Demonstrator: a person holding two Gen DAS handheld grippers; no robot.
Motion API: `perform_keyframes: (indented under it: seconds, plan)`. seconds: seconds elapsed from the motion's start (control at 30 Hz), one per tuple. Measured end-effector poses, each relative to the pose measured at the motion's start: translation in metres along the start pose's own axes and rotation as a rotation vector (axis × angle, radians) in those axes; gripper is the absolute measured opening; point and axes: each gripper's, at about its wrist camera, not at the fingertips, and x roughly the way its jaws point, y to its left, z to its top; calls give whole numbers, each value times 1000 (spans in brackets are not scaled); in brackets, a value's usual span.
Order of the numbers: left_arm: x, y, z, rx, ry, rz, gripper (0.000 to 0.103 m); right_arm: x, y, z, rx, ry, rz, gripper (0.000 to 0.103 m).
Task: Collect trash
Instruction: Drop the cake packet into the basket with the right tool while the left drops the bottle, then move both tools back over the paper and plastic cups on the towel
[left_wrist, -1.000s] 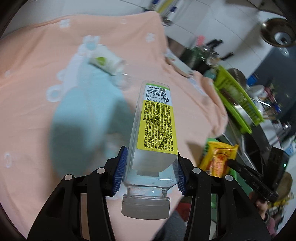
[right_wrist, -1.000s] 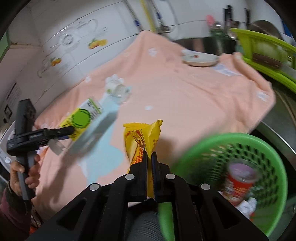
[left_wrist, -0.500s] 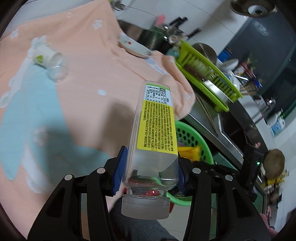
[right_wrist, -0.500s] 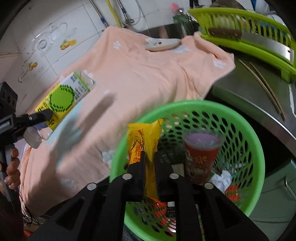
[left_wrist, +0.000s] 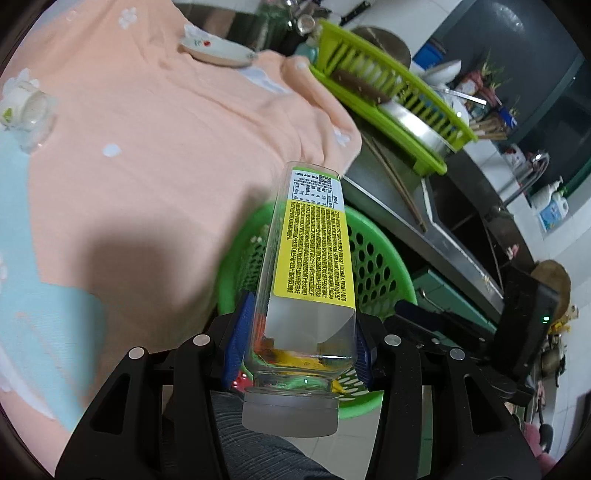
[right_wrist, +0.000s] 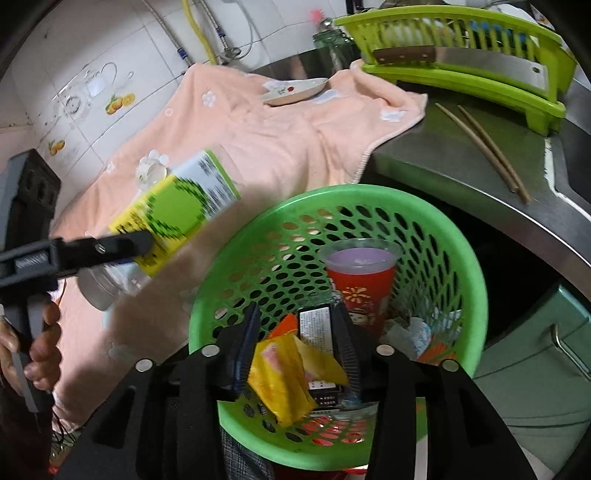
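- Two grippers hang over a green perforated basket (right_wrist: 458, 258) at the edge of a steel counter (right_wrist: 461, 173).
- Nearest in the right wrist view, the right gripper (right_wrist: 295, 343) has its jaws opening; a yellow snack wrapper (right_wrist: 284, 376) sits between the fingers, loose, with neither pad pressing on it, above the basket's contents.
- Just beyond it, inside the basket, stands a red paper cup (right_wrist: 364, 284) with a pale purple lid, and crumpled white paper (right_wrist: 413, 332) lies to its right.
- The left gripper (left_wrist: 301, 332) is clamped on a clear plastic bottle (left_wrist: 314, 254) with a yellow label, blue pads on both sides near its neck, cap toward the camera; the bottle is over the basket's rim.
- A person's hand (right_wrist: 40, 350) grips that tool's handle at the left.
- Farther off, a peach towel (left_wrist: 166, 140) covers the counter, and a small clear cup (left_wrist: 29, 114) lies on it.
- Beyond, a white dish (right_wrist: 295, 90) rests on the towel, two chopsticks (right_wrist: 487, 147) on bare steel, and a green dish rack (right_wrist: 480, 85) holds a cleaver (right_wrist: 461, 61).
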Motion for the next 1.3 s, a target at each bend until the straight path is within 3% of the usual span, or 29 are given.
perform_keyframes:
  seconds: [0.3, 0.43, 0.73, 1.3]
  plan:
    - [35, -6, -2, 7, 58, 46, 48, -6, -18, -7, 46, -10, 4, 50]
    - [40, -6, -3, 1, 64, 49, 57, -7, -20, -6, 47, -16, 4, 51]
    - [28, -7, -4, 25, 35, 58, 63, -5, -13, -1, 33, -15, 7, 53]
    - [-26, 21, -2, 10, -75, 186, 79, 4, 26, 20, -30, -30, 36, 73]
